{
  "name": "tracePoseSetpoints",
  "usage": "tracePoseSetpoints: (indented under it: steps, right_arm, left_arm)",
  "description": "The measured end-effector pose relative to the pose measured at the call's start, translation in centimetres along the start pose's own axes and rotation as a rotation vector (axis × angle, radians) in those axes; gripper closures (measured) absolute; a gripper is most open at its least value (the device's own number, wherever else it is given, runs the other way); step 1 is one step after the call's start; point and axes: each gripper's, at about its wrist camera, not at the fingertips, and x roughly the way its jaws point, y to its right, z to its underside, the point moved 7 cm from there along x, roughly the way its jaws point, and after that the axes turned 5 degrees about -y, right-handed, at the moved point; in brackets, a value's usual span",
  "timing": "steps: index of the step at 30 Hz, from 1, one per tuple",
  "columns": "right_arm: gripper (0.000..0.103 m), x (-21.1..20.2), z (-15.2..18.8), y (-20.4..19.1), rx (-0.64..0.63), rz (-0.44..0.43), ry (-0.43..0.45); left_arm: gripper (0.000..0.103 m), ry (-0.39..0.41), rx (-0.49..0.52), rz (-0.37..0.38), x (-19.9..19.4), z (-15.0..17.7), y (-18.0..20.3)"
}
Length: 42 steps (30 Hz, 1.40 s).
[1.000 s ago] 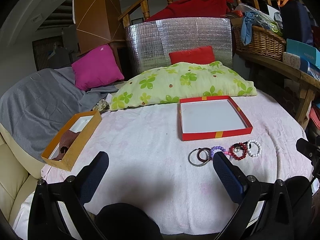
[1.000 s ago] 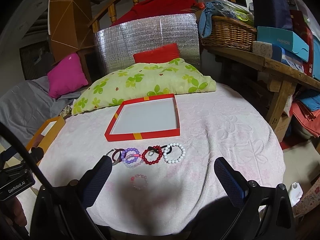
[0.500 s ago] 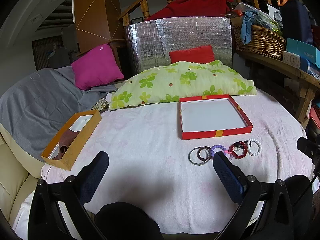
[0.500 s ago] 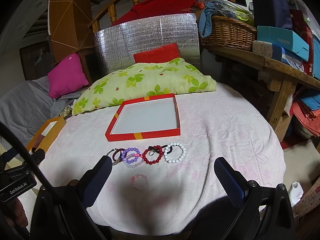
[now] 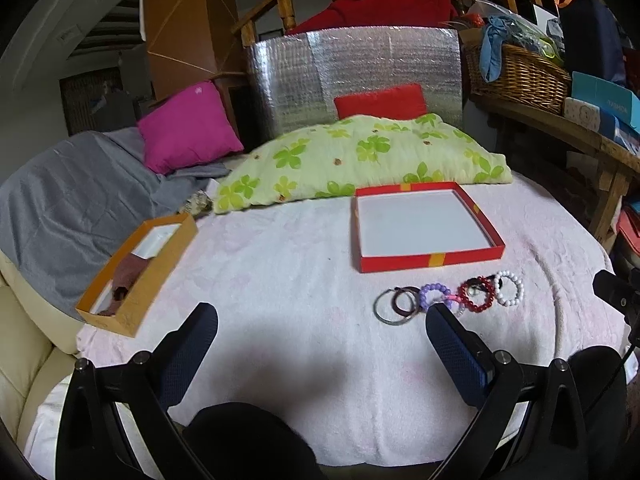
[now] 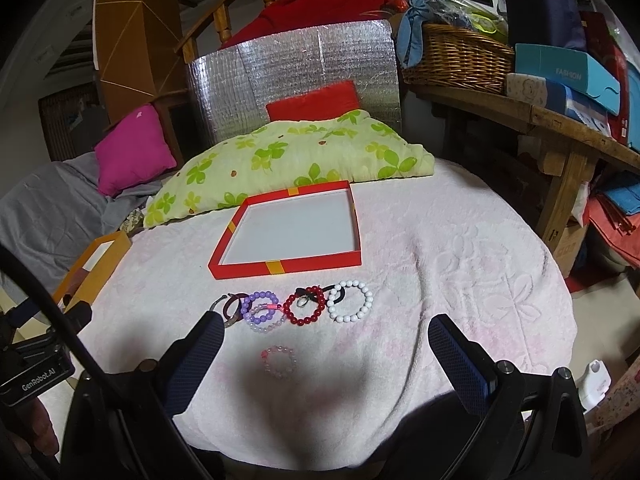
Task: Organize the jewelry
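Observation:
A shallow red box (image 5: 430, 258) (image 6: 288, 268) with a white floor lies on the pink towel. In front of it runs a row of bracelets: a silver ring (image 5: 394, 306), purple beads (image 5: 435, 294) (image 6: 259, 302), red beads (image 5: 476, 299) (image 6: 305, 306) and white beads (image 5: 509, 288) (image 6: 350, 301). A small pale pink bracelet (image 6: 279, 361) lies apart, nearer to me. My left gripper (image 5: 322, 340) stands open with nothing in it, left of the row. My right gripper (image 6: 326, 350) is open too, with the pink bracelet between its fingers' line, not touched.
An orange box (image 5: 136, 272) holding brown cloth sits at the towel's left edge. A green flowered pillow (image 5: 360, 160) lies behind the red box. A wooden shelf (image 6: 560, 120) with a wicker basket (image 6: 456, 58) stands at the right.

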Motion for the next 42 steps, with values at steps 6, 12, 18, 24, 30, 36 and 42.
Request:
tracePoseSetpoints:
  steps: [6, 12, 18, 24, 30, 36, 42]
  right_arm:
    - [0.0, 4.2, 0.7, 3.3, 0.036, -0.047, -0.06]
    - [0.014, 10.1, 1.0, 6.4, 0.089, -0.082, -0.156]
    - [0.05, 16.1, 1.5, 5.9, 0.059, -0.093, -0.258]
    - [0.068, 20.4, 1.0, 7.5, 0.056, -0.018, -0.298]
    - [0.079, 22.1, 0.7, 6.6, -0.008, -0.001, -0.306]
    - [0.092, 21.9, 0.5, 5.7, -0.019, -0.008, -0.272]
    - [0.092, 21.9, 0.6, 5.2, -0.037, 0.014, -0.254]
  left_arm:
    - [0.0, -0.123, -0.054, 0.179, 5.0, 1.7, 0.7]
    - [0.0, -0.22, -0.075, 0.213, 9.7, 3.8, 0.9]
    - [0.001, -0.262, -0.07, 0.232, 13.1, 4.4, 0.9]
    - [0.024, -0.242, -0.002, 0.287, 15.8, 3.3, 2.2]
    - [0.031, -0.282, 0.008, 0.379, 19.1, 2.7, 4.0]
    - [0.044, -0.351, -0.062, 0.485, 21.5, 2.9, 5.5]
    - [0.029, -0.31, -0.045, 0.517, 20.7, 2.6, 6.5]
